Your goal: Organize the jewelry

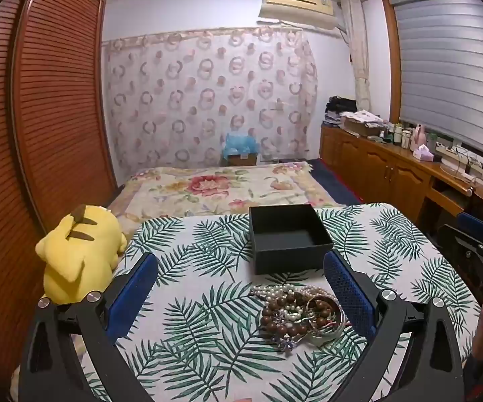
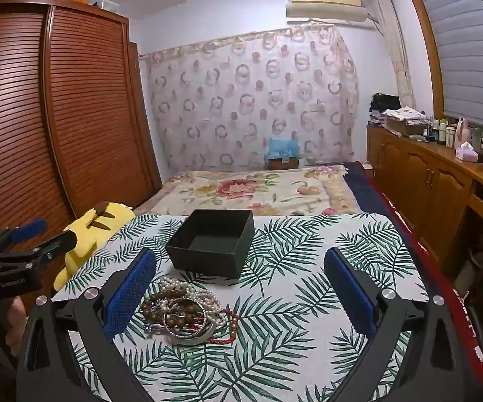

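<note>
A tangled pile of jewelry (image 1: 300, 315) lies on the leaf-print table (image 1: 208, 335): brown wooden beads, white pearl strands, a silver bangle and a red cord bracelet. Behind it stands an open black box (image 1: 286, 234), empty as far as I can see. My left gripper (image 1: 241, 278) is open above the table, the pile just inside its right finger. In the right wrist view the jewelry pile (image 2: 184, 311) lies next to the left finger of my open right gripper (image 2: 241, 278), with the black box (image 2: 213, 243) beyond. Neither gripper holds anything.
A yellow plush toy (image 1: 77, 251) lies off the table's left edge. A bed with a floral cover (image 1: 221, 184) lies behind the table, a wooden wardrobe (image 1: 40, 100) to the left, and a cluttered wooden sideboard (image 1: 392, 160) to the right. The other gripper (image 1: 482, 251) shows at the right edge.
</note>
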Available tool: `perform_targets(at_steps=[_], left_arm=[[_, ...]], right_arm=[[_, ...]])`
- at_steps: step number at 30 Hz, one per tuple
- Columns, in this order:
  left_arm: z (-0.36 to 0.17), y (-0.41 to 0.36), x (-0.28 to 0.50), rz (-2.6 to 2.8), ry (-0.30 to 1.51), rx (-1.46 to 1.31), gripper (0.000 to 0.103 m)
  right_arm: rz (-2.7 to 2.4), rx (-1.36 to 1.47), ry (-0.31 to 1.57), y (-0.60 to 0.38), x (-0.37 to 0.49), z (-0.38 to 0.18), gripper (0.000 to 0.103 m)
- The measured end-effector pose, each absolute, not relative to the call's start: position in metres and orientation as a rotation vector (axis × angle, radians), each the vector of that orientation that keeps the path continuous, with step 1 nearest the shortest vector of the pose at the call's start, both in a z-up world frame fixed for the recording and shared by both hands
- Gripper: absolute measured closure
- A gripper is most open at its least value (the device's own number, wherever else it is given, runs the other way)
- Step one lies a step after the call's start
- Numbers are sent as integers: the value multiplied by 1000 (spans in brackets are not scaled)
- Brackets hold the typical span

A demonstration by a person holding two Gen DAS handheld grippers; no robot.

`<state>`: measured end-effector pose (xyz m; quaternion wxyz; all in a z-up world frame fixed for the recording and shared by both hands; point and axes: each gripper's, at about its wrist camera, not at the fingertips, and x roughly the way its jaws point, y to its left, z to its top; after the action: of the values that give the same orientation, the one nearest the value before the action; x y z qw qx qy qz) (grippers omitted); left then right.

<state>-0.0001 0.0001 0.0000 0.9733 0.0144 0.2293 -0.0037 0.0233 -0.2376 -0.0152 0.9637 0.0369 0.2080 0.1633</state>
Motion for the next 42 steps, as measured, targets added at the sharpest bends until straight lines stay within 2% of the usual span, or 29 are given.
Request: perform_targets(at_steps=[42], left_arm=[[2, -8, -2, -12, 463, 22, 7]], right_arm=[[333, 65, 424, -230, 22, -22, 2]])
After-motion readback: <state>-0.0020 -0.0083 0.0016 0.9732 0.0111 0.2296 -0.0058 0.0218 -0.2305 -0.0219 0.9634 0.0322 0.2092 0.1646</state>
